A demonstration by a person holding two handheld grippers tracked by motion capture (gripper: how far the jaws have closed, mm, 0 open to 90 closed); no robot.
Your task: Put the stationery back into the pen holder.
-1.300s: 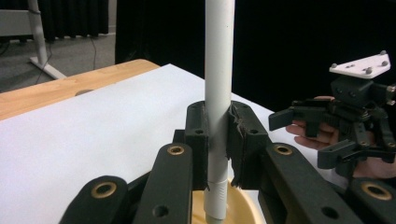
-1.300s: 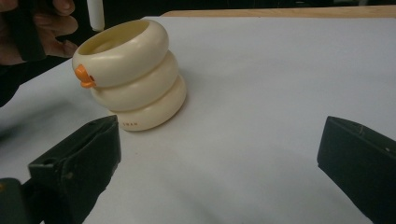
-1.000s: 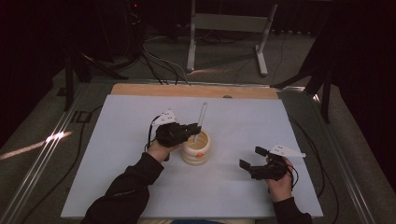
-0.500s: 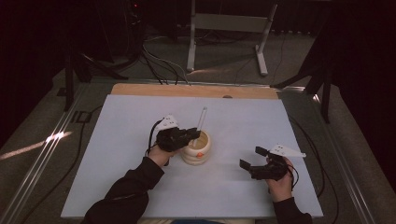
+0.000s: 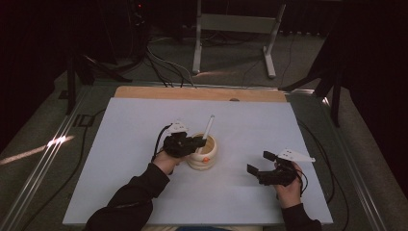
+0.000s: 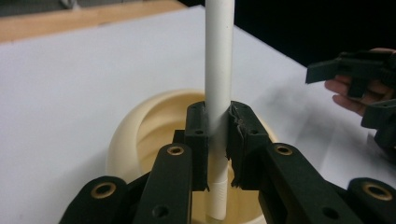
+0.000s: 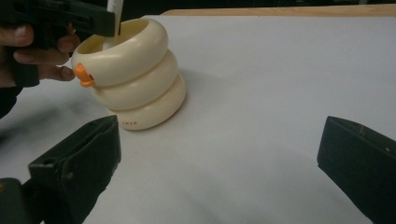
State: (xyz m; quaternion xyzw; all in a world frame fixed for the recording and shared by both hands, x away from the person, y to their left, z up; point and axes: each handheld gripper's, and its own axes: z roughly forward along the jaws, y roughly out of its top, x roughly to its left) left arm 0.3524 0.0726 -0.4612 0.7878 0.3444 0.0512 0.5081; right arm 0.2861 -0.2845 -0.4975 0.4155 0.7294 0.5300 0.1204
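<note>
A cream ribbed cup (image 5: 204, 153) (image 6: 140, 135) (image 7: 135, 84) with a small orange beak stands mid-table. A white stick (image 5: 208, 126) (image 6: 218, 70) stands upright with its lower end inside the cup. My left gripper (image 5: 198, 142) (image 6: 217, 140) is shut on the stick just above the cup's rim. My right gripper (image 5: 259, 162) (image 7: 219, 149) sits low at the right of the table, jaws wide open with nothing between them, facing the cup from some distance.
The white tabletop (image 5: 134, 130) has a wooden strip (image 5: 192, 93) along its far edge. Cables (image 5: 315, 144) trail off the right side. A metal stand (image 5: 231, 29) is on the floor beyond the table.
The left gripper and the stick have shifted slightly nearer and lower over the cup. The right gripper has stayed in place.
</note>
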